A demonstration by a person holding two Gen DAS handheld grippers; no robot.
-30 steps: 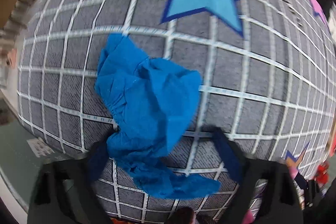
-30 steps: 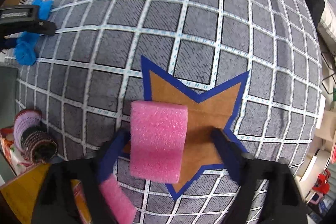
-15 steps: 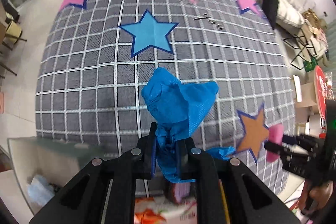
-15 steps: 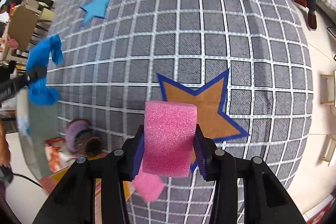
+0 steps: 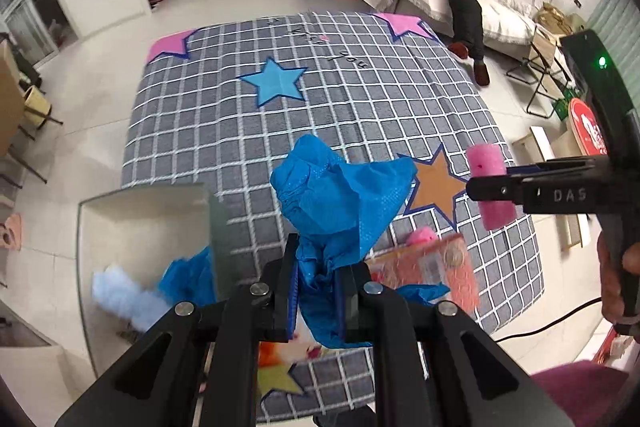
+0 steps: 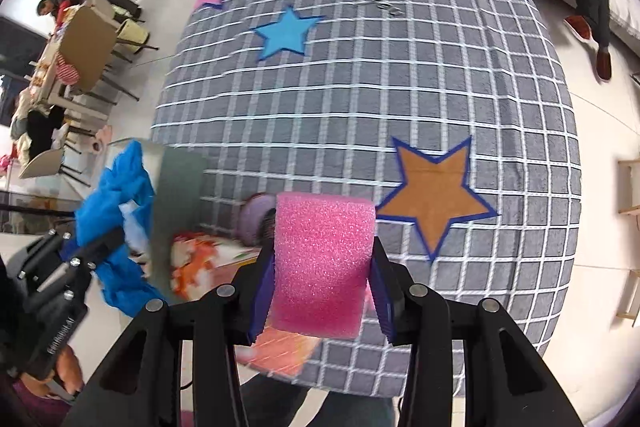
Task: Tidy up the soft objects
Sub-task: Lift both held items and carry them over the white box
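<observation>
1. Left gripper [image 5: 316,291]: clamped tight on a crumpled blue cloth [image 5: 340,199], held up in the air above the near edge of the grey checked rug [image 5: 360,107].
2. Cloth bunched between the pads, loose folds fanning out beyond the fingertips.
3. Right gripper [image 6: 322,287]: closed on a pink foam block [image 6: 322,263], pads pressing its two sides, block upright and lifted clear of the rug.
4. Below the left gripper, at the rug's near-left corner: a grey open bin [image 5: 144,215] holding more blue fabric [image 5: 188,279] and something pale blue [image 5: 120,295].
5. Beside the bin, under both grippers: a colourful orange-and-pink box [image 5: 424,263], blurred, with another pink piece [image 5: 420,237] at its far edge.
6. On the rug: blue star [image 5: 276,83], brown star [image 5: 436,183], pink stars at the far corners.
</observation>
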